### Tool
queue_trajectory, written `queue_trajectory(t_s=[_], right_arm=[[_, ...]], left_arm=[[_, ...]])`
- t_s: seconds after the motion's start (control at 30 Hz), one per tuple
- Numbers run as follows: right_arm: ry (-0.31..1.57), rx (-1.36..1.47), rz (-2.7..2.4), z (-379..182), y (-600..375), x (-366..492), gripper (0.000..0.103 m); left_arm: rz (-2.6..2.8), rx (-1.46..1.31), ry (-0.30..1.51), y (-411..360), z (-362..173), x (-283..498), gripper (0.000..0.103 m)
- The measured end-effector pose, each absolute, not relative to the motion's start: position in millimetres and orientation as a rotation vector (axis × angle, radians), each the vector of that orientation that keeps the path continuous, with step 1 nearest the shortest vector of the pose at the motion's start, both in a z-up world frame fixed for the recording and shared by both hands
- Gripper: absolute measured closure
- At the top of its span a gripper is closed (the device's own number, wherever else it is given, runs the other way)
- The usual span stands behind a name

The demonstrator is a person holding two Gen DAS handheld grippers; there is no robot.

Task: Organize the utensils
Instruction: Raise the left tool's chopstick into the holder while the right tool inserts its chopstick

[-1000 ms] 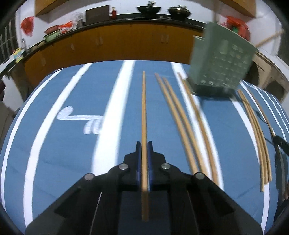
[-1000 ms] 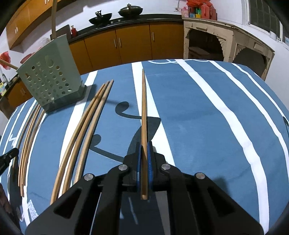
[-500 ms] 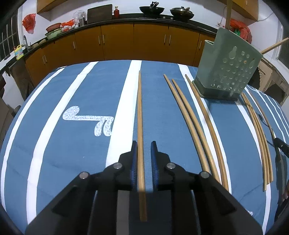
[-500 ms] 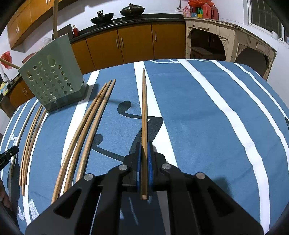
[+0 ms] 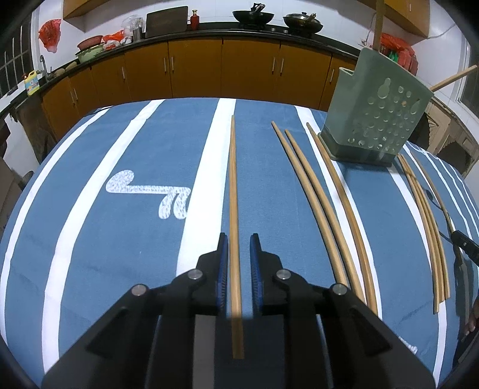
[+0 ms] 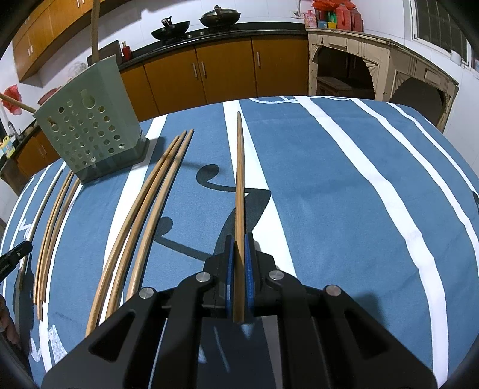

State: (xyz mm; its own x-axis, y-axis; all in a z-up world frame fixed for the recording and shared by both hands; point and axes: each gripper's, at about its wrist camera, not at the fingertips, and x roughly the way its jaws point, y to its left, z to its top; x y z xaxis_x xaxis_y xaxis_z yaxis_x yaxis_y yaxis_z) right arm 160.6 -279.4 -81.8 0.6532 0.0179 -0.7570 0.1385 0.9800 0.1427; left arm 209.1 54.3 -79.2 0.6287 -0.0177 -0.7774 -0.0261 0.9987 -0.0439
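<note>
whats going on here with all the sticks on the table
A person with a gripper in each hand is sorting chopsticks. The left gripper has just opened, and its chopstick lies loose between the fingers. The right gripper clamps another chopstick. More lie beside the green holder.

Blue white-striped tablecloth [image 5: 119, 239]; tan chopsticks [image 5: 314, 191]; green perforated holder [image 5: 374, 119].

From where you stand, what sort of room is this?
Most likely a home kitchen: woks sit on a dark counter above orange cabinets, and chopsticks lie on a table with a striped cloth.
</note>
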Motion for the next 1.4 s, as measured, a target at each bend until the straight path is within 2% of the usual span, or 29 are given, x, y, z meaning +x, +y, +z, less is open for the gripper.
queue_trajectory(t_s=[0.1, 0.2, 0.37, 0.8, 1.4], right_arm=[[0.856, 0.207, -0.063, -82, -281, 160, 0.094], [0.851, 0.224, -0.050, -81, -285, 158, 0.095], [0.759, 0.212, -0.030, -60, -283, 141, 0.095], [0.535, 0.206, -0.018, 6, -290, 120, 0.095], [0.410, 0.232, 0.014, 52, -293, 117, 0.095]], left_arm=[[0.004, -0.058, 0.891, 55, -79, 208, 0.088], [0.017, -0.055, 0.892, 57, -79, 208, 0.095], [0.010, -0.043, 0.873, 60, -68, 197, 0.095], [-0.048, -0.024, 0.585, 53, 24, 161, 0.095], [-0.085, -0.087, 0.480, 53, 70, 156, 0.095]])
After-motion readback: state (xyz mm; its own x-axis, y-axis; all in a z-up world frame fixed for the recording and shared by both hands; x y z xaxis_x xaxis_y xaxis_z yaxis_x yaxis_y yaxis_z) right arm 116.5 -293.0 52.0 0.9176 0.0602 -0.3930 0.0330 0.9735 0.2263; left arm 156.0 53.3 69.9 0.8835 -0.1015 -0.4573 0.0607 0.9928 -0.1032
